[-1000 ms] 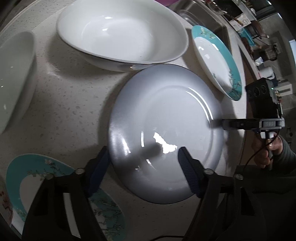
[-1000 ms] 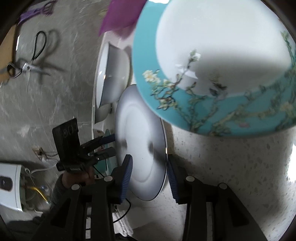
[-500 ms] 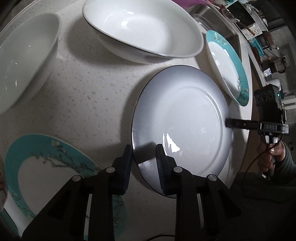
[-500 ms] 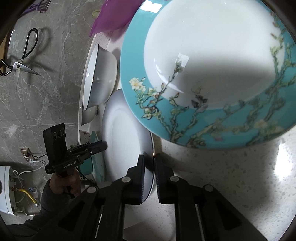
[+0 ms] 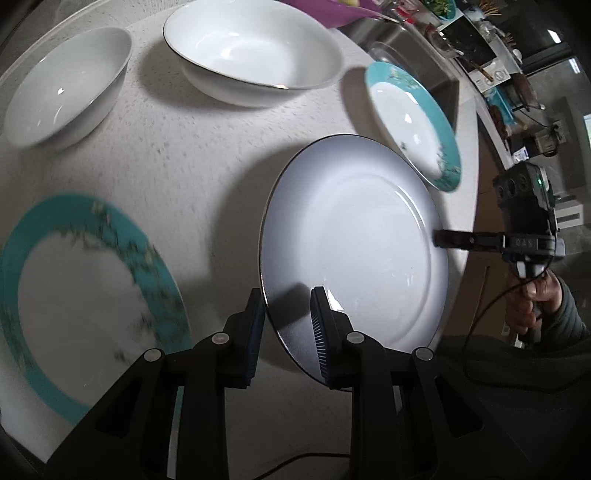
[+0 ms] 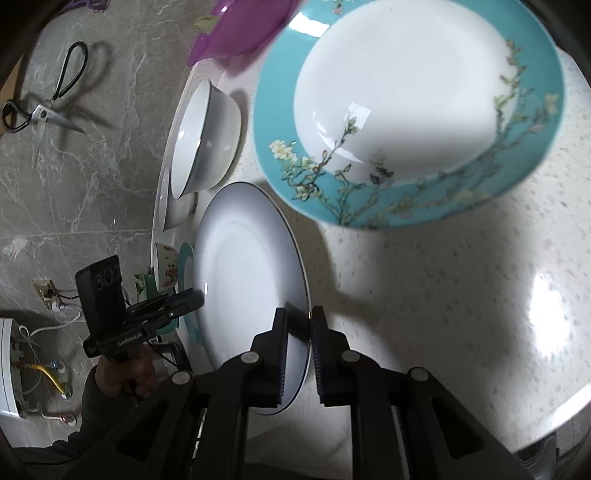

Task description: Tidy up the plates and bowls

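A large white plate with a dark rim (image 5: 351, 236) is held above the speckled counter by both grippers. My left gripper (image 5: 288, 306) is shut on its near rim. My right gripper (image 6: 298, 325) is shut on the opposite rim and shows in the left wrist view (image 5: 448, 237). The plate also shows in the right wrist view (image 6: 243, 273). Two teal floral plates lie on the counter, one left (image 5: 85, 295) and one far right (image 5: 413, 122). Two white bowls (image 5: 251, 51) (image 5: 62, 85) stand at the back.
A purple bowl (image 6: 240, 29) sits beyond the teal plate (image 6: 406, 103). Scissors (image 6: 48, 96) hang on the marble wall. A small floral cup (image 6: 166, 266) stands at the counter's far end. A sink (image 5: 406, 40) lies behind the counter.
The white plate has risen off the counter, gripped at both rims. Both grippers closed on it about half a second ago. The counter and other dishes have dropped away below.
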A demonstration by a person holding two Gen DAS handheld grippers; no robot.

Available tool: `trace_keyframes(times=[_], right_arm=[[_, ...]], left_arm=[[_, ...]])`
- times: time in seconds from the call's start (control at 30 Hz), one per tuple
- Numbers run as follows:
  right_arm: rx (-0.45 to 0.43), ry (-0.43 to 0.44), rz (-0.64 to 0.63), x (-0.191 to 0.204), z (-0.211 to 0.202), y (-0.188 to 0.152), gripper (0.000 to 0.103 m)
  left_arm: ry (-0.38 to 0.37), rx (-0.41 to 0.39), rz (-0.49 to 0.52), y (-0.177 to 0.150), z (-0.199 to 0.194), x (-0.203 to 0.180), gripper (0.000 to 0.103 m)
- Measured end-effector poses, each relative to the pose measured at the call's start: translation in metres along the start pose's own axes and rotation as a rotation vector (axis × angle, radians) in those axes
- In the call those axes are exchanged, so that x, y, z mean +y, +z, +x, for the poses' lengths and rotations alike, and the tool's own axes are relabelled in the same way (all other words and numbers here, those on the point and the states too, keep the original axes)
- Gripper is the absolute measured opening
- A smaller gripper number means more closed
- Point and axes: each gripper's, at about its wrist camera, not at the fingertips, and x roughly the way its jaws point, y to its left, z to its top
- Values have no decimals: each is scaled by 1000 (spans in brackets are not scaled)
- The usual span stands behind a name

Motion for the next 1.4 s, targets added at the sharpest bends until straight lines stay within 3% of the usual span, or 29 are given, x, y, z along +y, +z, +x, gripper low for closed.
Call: trace_keyframes(times=[0.43, 0.8, 1.1, 1.17, 1.2, 1.23, 1.27, 1.33, 1.4], right_arm=[[102, -76, -112, 18, 21, -25, 16], [167, -126, -236, 43, 58, -25, 17], [182, -167, -322, 55, 65, -27, 22], [176, -166, -336, 60, 60, -26, 48], [155, -153, -351, 65, 51, -24, 53], [138, -143, -362, 69, 43, -23, 64], [115, -132, -378, 75, 34, -19, 73], [68, -106, -407, 91, 23, -10, 88], [39, -57, -436, 110, 21, -2, 91]], left_arm=[[-11, -22, -162, -105, 8, -9, 22], [15, -68, -251, -124, 9, 4, 22], [-5, -111, -247, -138, 12, 9, 25], [-32, -174, -268, -152, -1, 14, 34], [-40, -211, -283, -155, -9, 17, 45], [-39, -249, -304, -158, -17, 20, 79], [-31, -314, -342, -164, -29, 29, 97], [-25, -425, -419, -172, -51, 47, 98], [2, -459, -500, -176, -64, 65, 101]])
